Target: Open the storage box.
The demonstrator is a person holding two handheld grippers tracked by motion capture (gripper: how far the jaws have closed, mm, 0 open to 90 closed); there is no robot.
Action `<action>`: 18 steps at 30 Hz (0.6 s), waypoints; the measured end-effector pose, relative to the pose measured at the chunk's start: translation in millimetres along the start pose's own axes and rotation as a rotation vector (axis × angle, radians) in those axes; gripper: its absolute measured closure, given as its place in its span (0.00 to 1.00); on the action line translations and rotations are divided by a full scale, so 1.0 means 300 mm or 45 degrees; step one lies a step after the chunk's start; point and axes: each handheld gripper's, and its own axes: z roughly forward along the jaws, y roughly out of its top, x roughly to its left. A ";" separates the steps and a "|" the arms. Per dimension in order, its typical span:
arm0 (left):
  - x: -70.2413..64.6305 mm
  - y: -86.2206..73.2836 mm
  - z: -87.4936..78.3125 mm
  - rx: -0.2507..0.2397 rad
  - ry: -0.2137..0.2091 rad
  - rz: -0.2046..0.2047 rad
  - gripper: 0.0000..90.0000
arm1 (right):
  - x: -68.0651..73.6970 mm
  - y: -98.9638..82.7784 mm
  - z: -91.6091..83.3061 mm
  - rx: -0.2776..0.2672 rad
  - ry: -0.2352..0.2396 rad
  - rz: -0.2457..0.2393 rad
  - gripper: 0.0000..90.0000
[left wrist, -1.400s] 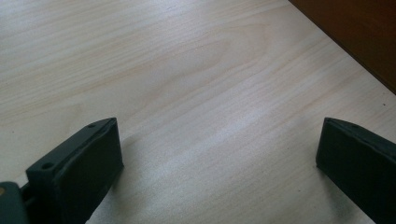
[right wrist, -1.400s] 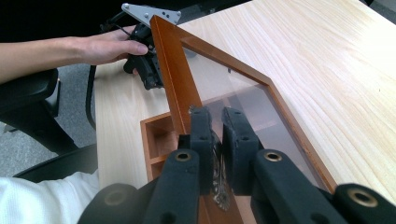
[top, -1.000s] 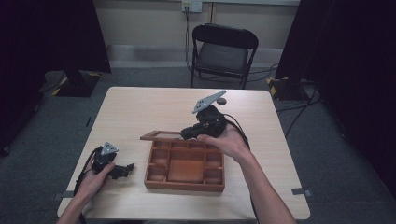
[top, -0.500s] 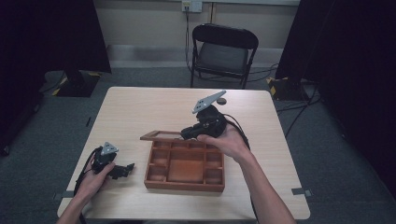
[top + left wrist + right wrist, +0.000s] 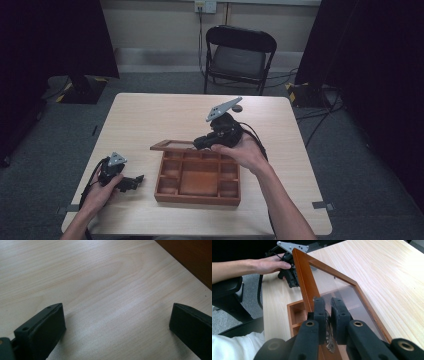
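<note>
Right gripper (image 5: pixel 327 315) fingers clamped on the glazed wooden lid (image 5: pixel 172 145), raised on edge along the compartmented box's (image 5: pixel 197 197) far side, mid-counter (image 5: pixel 150 115). Left gripper (image 5: pixel 131 182) fingers apart, resting on pale woodgrain.

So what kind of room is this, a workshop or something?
Probably a recording studio or lab: black curtains hang around a lone table, with a folding chair and cables on grey carpet.

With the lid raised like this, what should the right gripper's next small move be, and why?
Probably swing the lid further back. The right gripper is shut on its frame's front edge, holding it tilted over the wooden box, whose compartments are only partly uncovered.
</note>
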 end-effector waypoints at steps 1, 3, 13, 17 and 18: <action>0.000 0.000 0.000 0.000 0.000 0.000 0.00 | 0.000 0.000 0.000 0.001 -0.001 0.002 0.93; 0.000 0.000 0.000 0.000 0.001 0.001 0.00 | 0.000 0.000 0.000 0.000 0.000 0.003 0.93; 0.000 0.000 0.000 0.000 0.001 0.000 0.00 | 0.002 0.002 0.000 0.004 -0.004 0.004 0.93; 0.000 0.000 0.000 0.000 0.003 0.001 0.00 | 0.004 0.003 0.000 0.006 -0.009 0.003 0.93; 0.000 0.000 0.000 0.000 0.001 0.000 0.00 | 0.005 0.003 0.000 0.008 -0.009 0.003 0.93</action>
